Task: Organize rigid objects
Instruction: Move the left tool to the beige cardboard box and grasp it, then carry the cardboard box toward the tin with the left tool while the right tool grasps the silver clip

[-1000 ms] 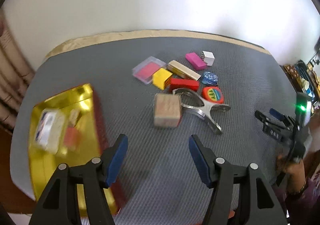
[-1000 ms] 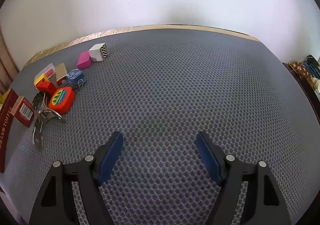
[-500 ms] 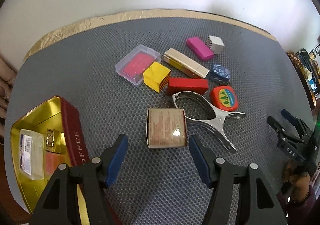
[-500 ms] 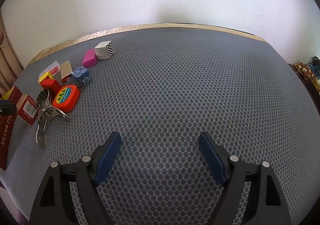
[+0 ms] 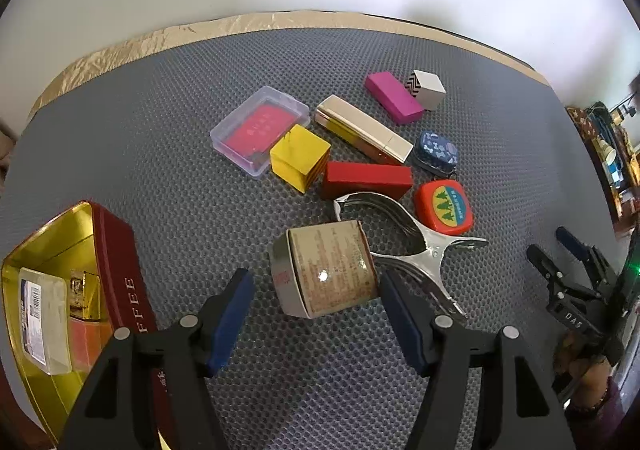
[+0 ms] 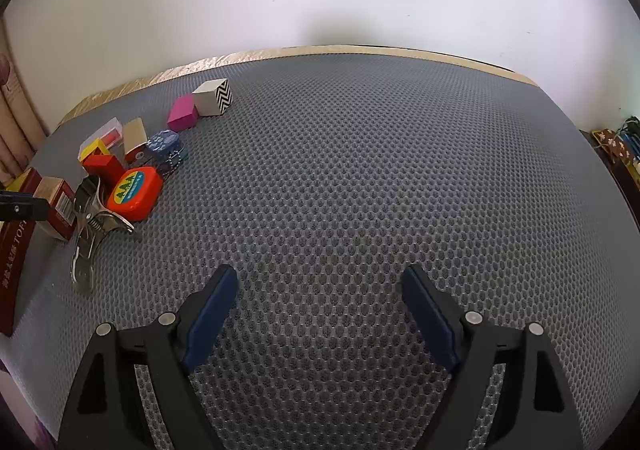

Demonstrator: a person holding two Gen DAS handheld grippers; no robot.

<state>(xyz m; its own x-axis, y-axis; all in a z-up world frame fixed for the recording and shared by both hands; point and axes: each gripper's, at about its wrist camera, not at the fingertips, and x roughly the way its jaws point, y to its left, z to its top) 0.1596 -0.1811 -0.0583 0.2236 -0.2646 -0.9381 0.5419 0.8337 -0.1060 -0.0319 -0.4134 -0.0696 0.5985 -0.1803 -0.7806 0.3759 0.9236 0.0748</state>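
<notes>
A grey mat (image 5: 168, 138) is spread over the whole tabletop, and every place below is given relative to the tin (image 5: 116, 270), a red toffee tin with a gold inside that sits at the mat's left edge with a few small items already laid in it. The loose objects are clustered to the right of the tin and farther back: a clear case (image 5: 260, 128), a gold bar (image 5: 362, 130), a red block (image 5: 366, 178), a steel clamp (image 5: 416, 246), a yellow cube (image 5: 300, 158), a pink block (image 5: 394, 98), an orange tape (image 5: 444, 206), a blue tin (image 5: 438, 152) and a chevron cube (image 5: 426, 88). Nearest to the tin, just to its right, a printed carton (image 5: 326, 268) is found lying on its side, touching the clamp. The left gripper (image 5: 314, 312) is poised above the carton with its jaws spread and nothing gripped; the carton lies just ahead of the pads and is not pressed by them. The right gripper (image 6: 318, 310) is held well to the right of the tin over bare mat, its jaws having just been widening, with nothing between them. The carton is judged to be the next item for the tin. Because the clamp's arm is pressed against the carton's right side, the right pad could be blocked or the clamp dragged along; a shiny, rounded carton could also be squeezed out sideways if it is gripped off-centre, and the tin's wall could be struck on the way over.
</notes>
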